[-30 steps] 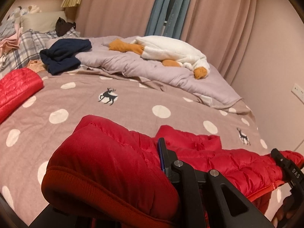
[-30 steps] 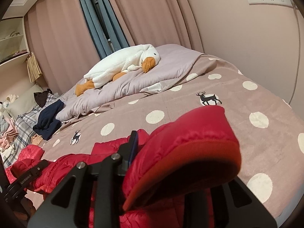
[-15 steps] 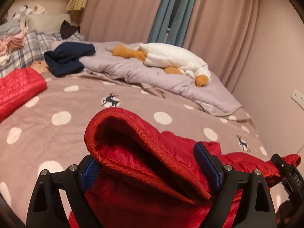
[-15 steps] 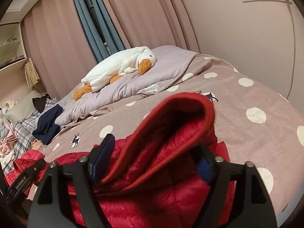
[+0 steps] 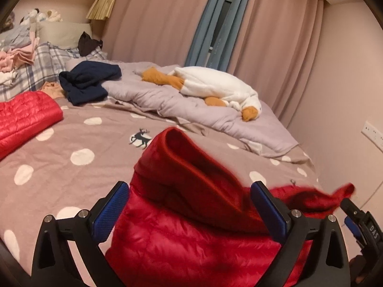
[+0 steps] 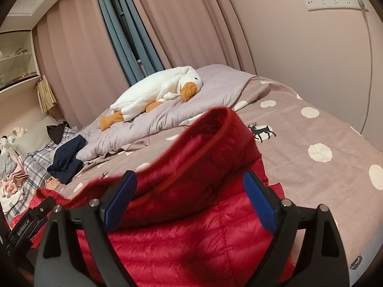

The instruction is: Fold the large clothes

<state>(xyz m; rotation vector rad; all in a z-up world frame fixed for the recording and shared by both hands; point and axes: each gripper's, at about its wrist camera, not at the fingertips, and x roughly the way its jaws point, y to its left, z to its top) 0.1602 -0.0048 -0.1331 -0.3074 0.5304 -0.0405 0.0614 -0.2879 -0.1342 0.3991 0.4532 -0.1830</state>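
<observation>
Both claws released over the red quilted puffer jacket (image 5: 191, 244) on the polka-dot bed (image 5: 59, 167).
The left claw (image 5: 191, 211) and right claw (image 6: 191, 199) have just been opening, jacket loose between their blue pads. Only the left view shows a second red quilted garment (image 5: 26, 117) far left; only the right view shows shelves (image 6: 16, 69).

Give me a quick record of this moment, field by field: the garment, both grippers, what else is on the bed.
garment: red quilted puffer jacket, folded edge standing up loosely on the dotted pink-brown bedspread
left gripper: jaws just opened, open, jacket between them, pads clear
right gripper: jaws just opened, open, jacket between them
also on bed: white plush goose on grey duvet, navy garment, second red quilted piece
</observation>
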